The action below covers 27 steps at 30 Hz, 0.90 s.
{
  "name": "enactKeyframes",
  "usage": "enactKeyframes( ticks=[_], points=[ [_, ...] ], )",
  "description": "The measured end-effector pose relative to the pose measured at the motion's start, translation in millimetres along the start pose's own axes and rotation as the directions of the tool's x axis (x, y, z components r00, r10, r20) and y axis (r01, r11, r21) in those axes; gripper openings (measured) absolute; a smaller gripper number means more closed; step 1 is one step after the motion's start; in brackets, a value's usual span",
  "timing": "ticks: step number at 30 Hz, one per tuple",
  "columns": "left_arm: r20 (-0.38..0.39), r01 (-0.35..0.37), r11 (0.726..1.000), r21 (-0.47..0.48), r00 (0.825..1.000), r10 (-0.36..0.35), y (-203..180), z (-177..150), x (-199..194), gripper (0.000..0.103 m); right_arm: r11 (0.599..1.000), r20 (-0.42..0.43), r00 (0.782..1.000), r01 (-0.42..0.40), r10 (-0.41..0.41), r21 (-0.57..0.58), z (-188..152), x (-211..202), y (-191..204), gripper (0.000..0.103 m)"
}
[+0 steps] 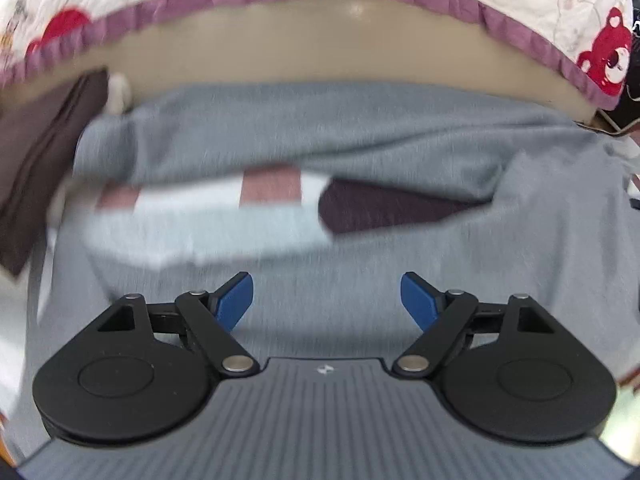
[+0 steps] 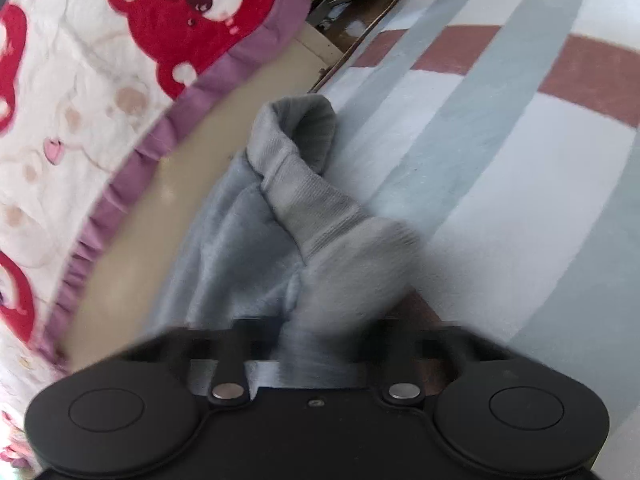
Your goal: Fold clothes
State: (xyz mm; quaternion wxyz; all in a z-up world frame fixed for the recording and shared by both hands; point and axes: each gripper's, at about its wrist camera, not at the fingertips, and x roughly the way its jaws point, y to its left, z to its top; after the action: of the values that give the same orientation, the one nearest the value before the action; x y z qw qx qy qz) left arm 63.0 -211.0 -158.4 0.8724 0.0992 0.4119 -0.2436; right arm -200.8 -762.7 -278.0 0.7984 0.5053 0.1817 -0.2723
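Grey garment [image 1: 360, 128] on striped rug [image 2: 500, 160], bear-print quilt [image 2: 80, 100] beside; left claw [image 1: 327, 300] wide, right claw [image 2: 316, 344] clamping garment.

grey garment [image 2: 256, 240]: soft fleecy cloth, ribbed cuff | quilt [image 2: 80, 100]: printed cloth | left gripper [image 1: 327, 300]: matt plastic

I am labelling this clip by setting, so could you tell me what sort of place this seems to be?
Most likely a bedroom at home. A quilt printed with red cartoon bears and edged in a purple frill lies beside a striped sheet, and a grey garment is spread out for folding.
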Motion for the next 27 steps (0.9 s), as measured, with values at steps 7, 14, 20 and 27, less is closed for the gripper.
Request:
enactKeyframes(
  ticks=[7,14,20,27],
  points=[
    [-0.164,-0.158,0.976,-0.151,0.978,0.133,42.8,-35.6,5.0,0.081,0.851,0.342,0.933,0.267,-0.111,-0.452,0.2,-128.6,70.2,0.011],
    [-0.203,-0.314,0.931,-0.184,0.939,0.277,82.3,-70.9,-35.2,0.081,0.759,0.205,0.891,0.453,-0.406,-0.467,-31.5,-89.4,-4.0,0.012],
    [-0.229,-0.382,0.757,-0.530,0.924,0.305,165.5,-114.1,-67.1,0.084,0.788,0.198,0.876,0.482,-0.439,-0.384,-35.3,-89.2,-3.1,0.036],
    [-0.242,-0.341,0.572,-0.746,0.939,0.244,217.6,-154.4,-70.9,0.084,0.937,-0.001,0.945,0.325,-0.328,-0.130,-57.2,-114.1,-33.8,0.046]
  ],
)
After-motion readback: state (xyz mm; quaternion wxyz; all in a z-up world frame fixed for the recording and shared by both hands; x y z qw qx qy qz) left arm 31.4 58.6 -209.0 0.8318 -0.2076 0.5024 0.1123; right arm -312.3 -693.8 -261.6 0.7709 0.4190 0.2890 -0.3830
